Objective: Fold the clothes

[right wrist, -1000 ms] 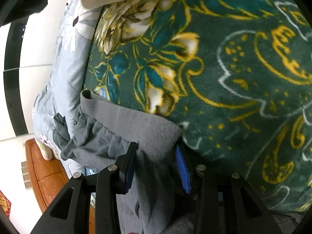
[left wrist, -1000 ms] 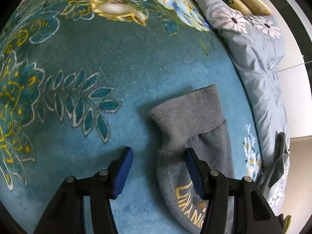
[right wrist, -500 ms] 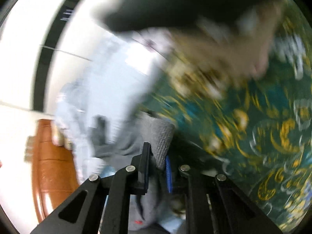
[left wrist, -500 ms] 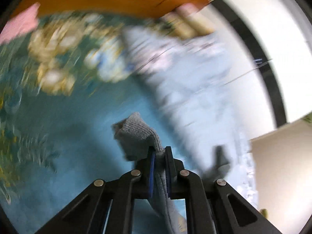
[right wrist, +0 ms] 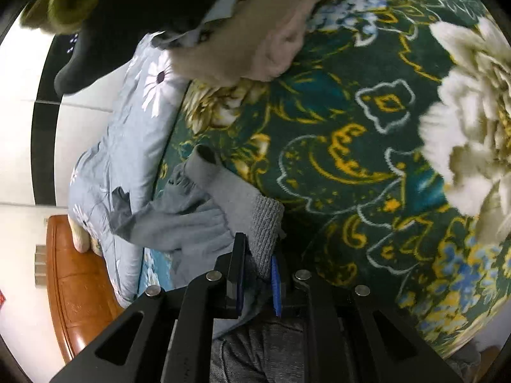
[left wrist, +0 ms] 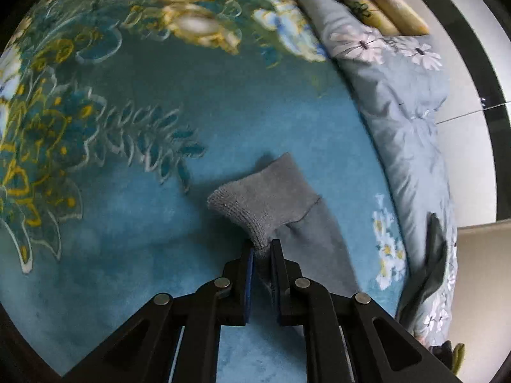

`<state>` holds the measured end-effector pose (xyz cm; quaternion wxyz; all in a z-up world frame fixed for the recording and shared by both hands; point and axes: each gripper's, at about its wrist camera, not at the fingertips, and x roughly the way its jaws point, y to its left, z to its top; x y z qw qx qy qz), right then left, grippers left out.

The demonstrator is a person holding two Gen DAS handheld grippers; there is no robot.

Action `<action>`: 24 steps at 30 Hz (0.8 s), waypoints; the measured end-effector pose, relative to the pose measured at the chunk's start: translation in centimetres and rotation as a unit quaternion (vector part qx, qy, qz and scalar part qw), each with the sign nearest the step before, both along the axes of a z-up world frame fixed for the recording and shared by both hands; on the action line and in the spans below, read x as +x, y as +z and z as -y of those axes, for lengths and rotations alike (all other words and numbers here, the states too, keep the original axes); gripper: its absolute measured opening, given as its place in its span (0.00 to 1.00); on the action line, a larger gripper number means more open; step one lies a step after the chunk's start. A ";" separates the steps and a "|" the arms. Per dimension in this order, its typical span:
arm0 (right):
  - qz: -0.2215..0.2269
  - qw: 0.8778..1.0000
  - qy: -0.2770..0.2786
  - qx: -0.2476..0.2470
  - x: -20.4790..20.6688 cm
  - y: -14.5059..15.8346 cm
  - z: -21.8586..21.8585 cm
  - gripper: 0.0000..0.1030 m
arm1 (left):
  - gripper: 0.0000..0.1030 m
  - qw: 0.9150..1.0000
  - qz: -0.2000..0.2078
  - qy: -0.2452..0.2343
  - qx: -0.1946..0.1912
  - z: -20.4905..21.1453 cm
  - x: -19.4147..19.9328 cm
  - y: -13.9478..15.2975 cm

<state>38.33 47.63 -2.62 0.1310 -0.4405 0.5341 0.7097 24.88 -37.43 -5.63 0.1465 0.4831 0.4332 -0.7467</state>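
Note:
A grey sweatshirt lies on a teal flowered blanket (left wrist: 134, 191). In the left wrist view its ribbed cuff (left wrist: 258, 201) sticks up from the sleeve, and my left gripper (left wrist: 262, 249) is shut on the fabric just below the cuff. In the right wrist view the ribbed grey hem (right wrist: 249, 204) bunches upward, with my right gripper (right wrist: 258, 252) shut on it. The rest of the garment (right wrist: 191, 223) trails off to the left over the bed's edge.
A pale blue daisy-print quilt (left wrist: 408, 121) runs along the bed's side. Rolled pillows (left wrist: 396, 9) and a wooden headboard (right wrist: 73, 281) lie beyond. A cream cloth (right wrist: 255, 32) and dark fabric (right wrist: 134, 9) hang at the top of the right wrist view. White floor tiles border the bed.
Both grippers closed from open onto the grey garment, the left on the cuff, the right on the hem, and lifted it slightly off the blanket.

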 end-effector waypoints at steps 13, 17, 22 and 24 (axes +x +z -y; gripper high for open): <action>-0.063 0.997 0.036 0.039 -1.6 6.5 0.0 0.14 | 0.10 0.993 -0.097 -0.059 -0.022 0.3 -1.8 8.6; -0.017 0.999 0.036 0.016 0.1 3.0 -0.5 0.14 | 0.10 0.999 -0.026 -0.037 -0.001 1.6 0.2 2.5; 0.013 0.999 0.021 -0.021 1.6 -0.4 -0.3 0.14 | 0.10 0.998 0.025 0.012 0.050 2.7 3.2 -3.2; 0.010 0.999 0.022 -0.028 1.6 -0.6 -0.5 0.15 | 0.13 0.997 0.020 0.020 0.069 3.1 3.6 -3.8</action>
